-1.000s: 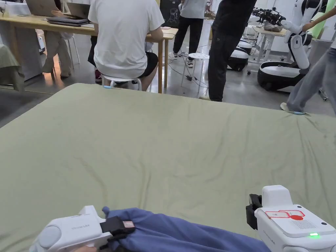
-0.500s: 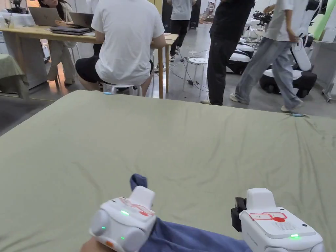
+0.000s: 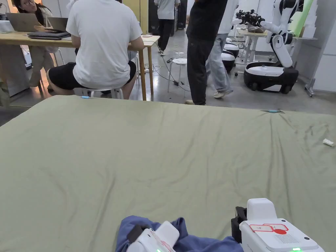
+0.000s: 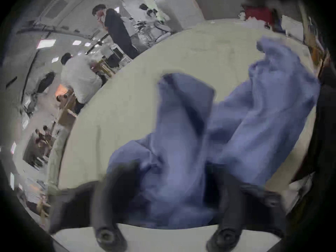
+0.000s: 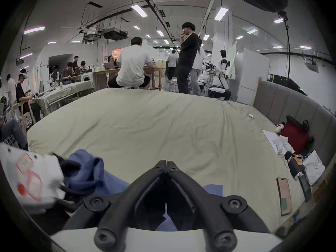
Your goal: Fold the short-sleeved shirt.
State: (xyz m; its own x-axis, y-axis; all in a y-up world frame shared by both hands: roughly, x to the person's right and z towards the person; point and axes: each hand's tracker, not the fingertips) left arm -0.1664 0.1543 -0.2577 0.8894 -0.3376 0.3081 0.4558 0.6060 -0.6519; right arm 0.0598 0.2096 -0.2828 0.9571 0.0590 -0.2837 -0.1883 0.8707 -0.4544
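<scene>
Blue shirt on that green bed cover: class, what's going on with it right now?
A person holds a gripper in each hand over a bed with a green sheet. The blue shirt lies bunched at the near edge, not yet spread or folded. The left gripper has shirt cloth between its jaws. The right gripper is shut, with nothing visible between its tips.

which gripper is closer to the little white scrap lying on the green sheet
Right. The right gripper sits at the near edge on the same side as the white scrap, which lies farther back. The left gripper is farther off, buried in the blue shirt.
</scene>
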